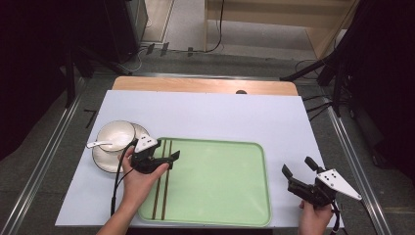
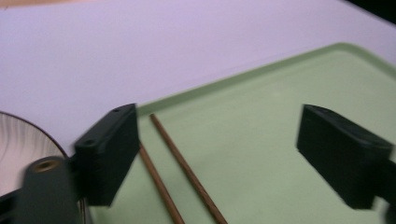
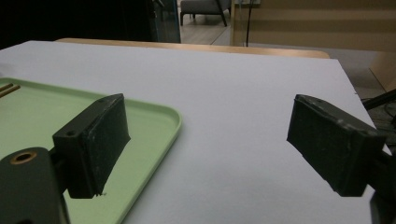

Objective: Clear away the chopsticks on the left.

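my left tongs hover spread over the chopsticks on the tray; right tongs spread, idle; probably best to close squarely on both sticks.

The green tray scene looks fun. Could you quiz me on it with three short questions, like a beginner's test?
1. True or false: the two chopsticks lie on the green tray.
2. What rests in the bowl: A fork, B spoon, C knife?
3. Fill in: the right gripper hangs over the white ____.

Key: 1 true. 2 B, a white spoon. 3 the white table, right of the tray; its jaws stand open, as do those of the left gripper.
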Demonstrator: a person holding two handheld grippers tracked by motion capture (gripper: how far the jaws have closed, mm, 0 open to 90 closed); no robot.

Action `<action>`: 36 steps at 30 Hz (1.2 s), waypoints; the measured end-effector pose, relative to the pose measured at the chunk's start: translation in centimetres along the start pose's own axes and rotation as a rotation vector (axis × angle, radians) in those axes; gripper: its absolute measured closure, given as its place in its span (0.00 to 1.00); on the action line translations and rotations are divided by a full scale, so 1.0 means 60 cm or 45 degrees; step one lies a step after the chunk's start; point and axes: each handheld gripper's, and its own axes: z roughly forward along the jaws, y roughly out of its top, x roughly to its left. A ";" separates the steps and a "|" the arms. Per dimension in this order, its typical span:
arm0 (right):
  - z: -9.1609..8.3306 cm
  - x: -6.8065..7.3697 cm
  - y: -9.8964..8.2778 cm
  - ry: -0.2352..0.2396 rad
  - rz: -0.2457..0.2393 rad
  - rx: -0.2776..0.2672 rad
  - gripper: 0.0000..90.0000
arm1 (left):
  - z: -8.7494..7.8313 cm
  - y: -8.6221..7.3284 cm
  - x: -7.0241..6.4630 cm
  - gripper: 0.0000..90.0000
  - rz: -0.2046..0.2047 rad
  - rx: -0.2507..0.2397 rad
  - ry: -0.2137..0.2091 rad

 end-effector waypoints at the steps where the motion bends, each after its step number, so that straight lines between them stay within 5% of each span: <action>1: 0.000 0.000 0.000 0.000 0.001 0.001 0.14 | -0.011 -0.005 0.003 0.06 0.009 -0.015 -0.066; 3: 0.001 0.001 0.000 0.000 0.001 0.004 0.14 | -0.029 -0.012 0.009 0.00 0.011 -0.048 -0.124; 8: 0.002 0.002 0.000 0.002 -0.007 0.001 0.14 | -0.064 -0.025 0.028 0.00 -0.023 -0.084 -0.126; 23: 0.001 0.002 0.000 0.002 0.000 0.006 0.14 | -0.156 -0.078 0.070 0.00 0.015 -0.116 -0.020; 36: 0.001 0.001 -0.001 0.002 0.001 0.011 0.14 | -0.205 -0.117 0.108 0.00 -0.068 -0.116 0.042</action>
